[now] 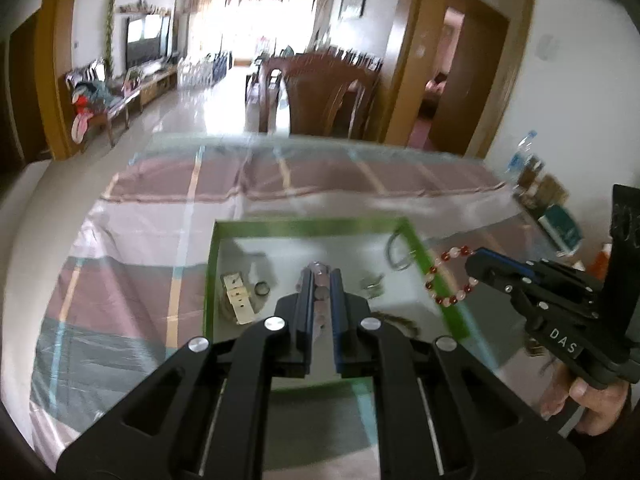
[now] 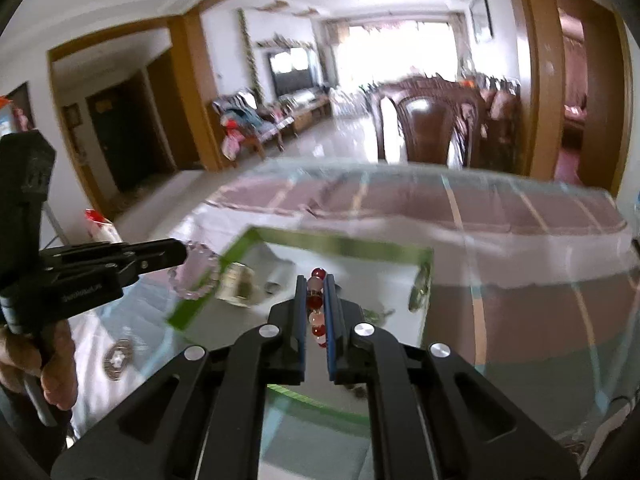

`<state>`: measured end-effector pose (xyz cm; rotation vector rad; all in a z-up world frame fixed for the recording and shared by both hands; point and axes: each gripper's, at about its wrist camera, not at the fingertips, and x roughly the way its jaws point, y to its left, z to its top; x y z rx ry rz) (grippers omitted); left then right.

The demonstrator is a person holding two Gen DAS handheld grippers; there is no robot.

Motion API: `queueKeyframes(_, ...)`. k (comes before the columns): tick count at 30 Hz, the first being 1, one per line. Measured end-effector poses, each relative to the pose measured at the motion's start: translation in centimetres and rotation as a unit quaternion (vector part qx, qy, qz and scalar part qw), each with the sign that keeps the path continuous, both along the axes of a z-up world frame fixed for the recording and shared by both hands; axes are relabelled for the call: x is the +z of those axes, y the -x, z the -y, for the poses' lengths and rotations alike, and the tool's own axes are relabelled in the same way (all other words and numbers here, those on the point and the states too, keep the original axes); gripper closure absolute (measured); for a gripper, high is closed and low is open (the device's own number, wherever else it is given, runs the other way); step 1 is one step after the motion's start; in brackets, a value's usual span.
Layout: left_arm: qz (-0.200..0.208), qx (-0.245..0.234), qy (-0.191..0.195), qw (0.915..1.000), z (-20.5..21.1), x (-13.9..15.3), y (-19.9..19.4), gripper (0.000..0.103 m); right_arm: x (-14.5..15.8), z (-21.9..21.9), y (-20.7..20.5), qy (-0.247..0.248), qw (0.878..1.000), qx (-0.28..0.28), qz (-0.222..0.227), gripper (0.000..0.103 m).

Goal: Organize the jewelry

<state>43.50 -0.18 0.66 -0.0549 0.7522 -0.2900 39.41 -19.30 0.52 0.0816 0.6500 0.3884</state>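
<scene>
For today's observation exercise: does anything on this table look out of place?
A round patterned ornament lies on the table outside the green-rimmed tray, while other jewelry sits inside it. Nothing looks spilled or broken.

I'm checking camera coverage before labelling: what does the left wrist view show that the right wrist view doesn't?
Only the left wrist view: the right gripper from the side with the whole loop of the red and white bead bracelet hanging from it, bottles by the wall, and a small dark ring in the tray.

Only the right wrist view: the left gripper from the side holding the pale pink bead bracelet, and a round patterned disc on the table.

Both: the green-rimmed tray on the checked tablecloth, and each gripper shut on its own bracelet.
</scene>
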Motion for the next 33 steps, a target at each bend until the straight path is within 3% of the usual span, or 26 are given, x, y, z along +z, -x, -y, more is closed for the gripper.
queueKeyframes(5,-0.046,0.021,-0.02,0.9985,0.1,-5.2,-3.5,0.095,-4.3,0.2,-2.8,0.014,0.999,-0.028,-0.037,0.095)
queueKeyframes(7,-0.055,0.03,-0.036,0.9974,0.0,-6.7,-4.2,0.091,-5.4,0.3,-3.3,0.028,0.998,-0.041,-0.046,0.078)
queueKeyframes(8,-0.056,0.034,-0.041,0.997,-0.1,-7.0,-4.2,0.073,-5.7,0.5,-3.2,0.033,0.997,-0.05,-0.051,0.046)
queueKeyframes(9,-0.054,0.04,-0.044,0.9968,-0.3,-7.1,-3.9,0.042,-5.7,0.6,-2.9,0.034,0.996,-0.06,-0.049,0.028)
queueKeyframes(11,-0.017,0.062,-0.035,0.9973,-1.3,-5.9,-1.8,0.011,-4.7,1.5,-0.9,0.019,0.997,-0.078,-0.021,0.024)
queueKeyframes(15,0.062,0.102,-0.013,0.9928,-3.6,-2.4,4.8,0.004,-1.7,2.4,4.7,0.014,0.995,-0.097,0.037,0.006)
queueKeyframes(19,0.105,0.126,-0.004,0.9864,-4.9,-1.0,12.3,0.004,0.0,2.2,11.4,0.035,0.99,-0.117,0.074,0.003)
queueKeyframes(26,0.097,0.135,-0.048,0.985,-4.4,-3.2,20.0,0.004,-2.3,-0.2,17.6,0.069,0.988,-0.134,0.019,0.003)
queueKeyframes(33,0.066,0.133,-0.045,0.9879,-4.3,-6.4,22.6,0.004,-5.4,-1.6,20.3,0.074,0.988,-0.138,-0.009,0.003)
